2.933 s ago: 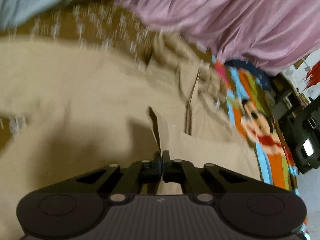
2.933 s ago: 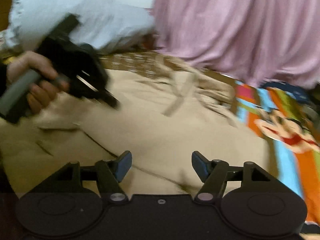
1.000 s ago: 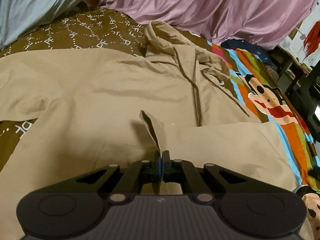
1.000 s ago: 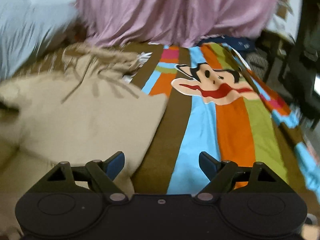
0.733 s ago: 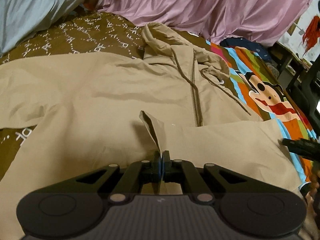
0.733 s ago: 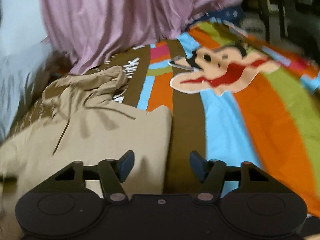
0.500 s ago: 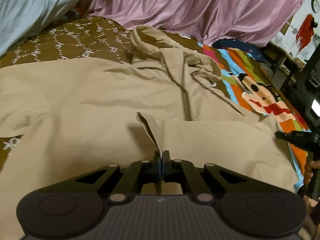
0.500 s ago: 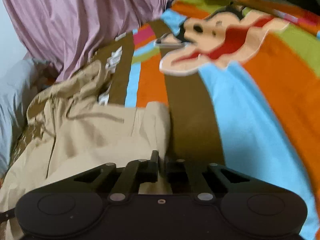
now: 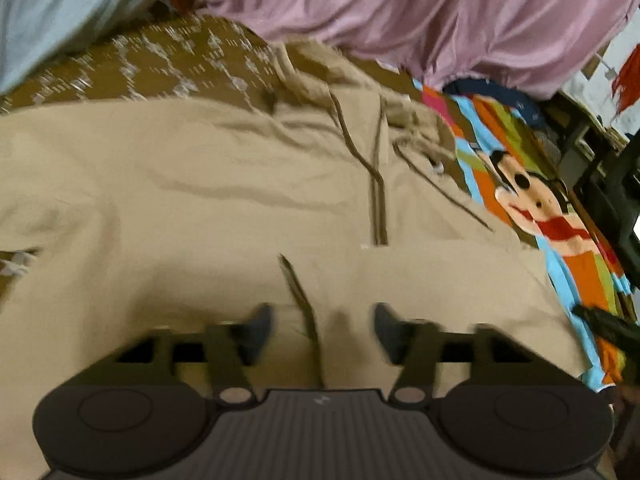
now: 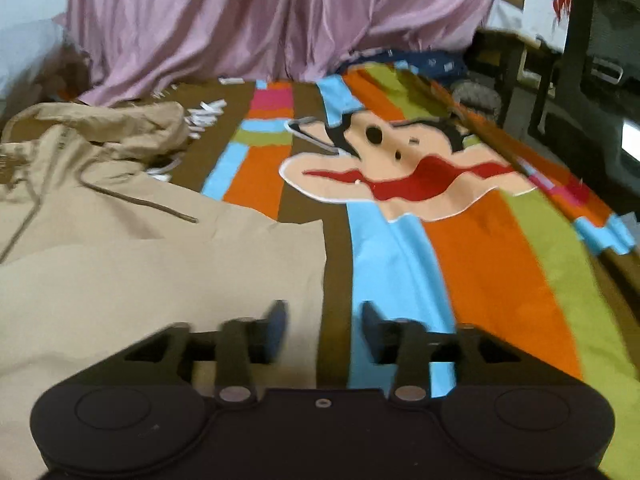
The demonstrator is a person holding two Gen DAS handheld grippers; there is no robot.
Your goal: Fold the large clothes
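A large tan hooded jacket point(image 9: 224, 184) lies spread on the bed, hood toward the far side, zipper and drawstrings showing. A folded-over flap of it lies across the lower front. My left gripper point(image 9: 320, 330) is open, with the flap's edge lying between its fingers. My right gripper point(image 10: 322, 330) is open over the jacket's right edge point(image 10: 312, 264), where the tan cloth meets the bedspread. The right gripper's tip also shows at the right of the left wrist view point(image 9: 604, 322).
A striped bedspread with a cartoon monkey point(image 10: 400, 176) covers the bed's right side. A brown patterned cover point(image 9: 168, 64) lies at the far left. A pink curtain point(image 10: 240, 16) hangs behind. A pale blue pillow point(image 9: 60, 4) is far left. Dark furniture point(image 10: 592, 60) stands right.
Both grippers have opened and let go of the jacket; half a second ago each was shut on its cloth. The folded flap now lies flat on the jacket.
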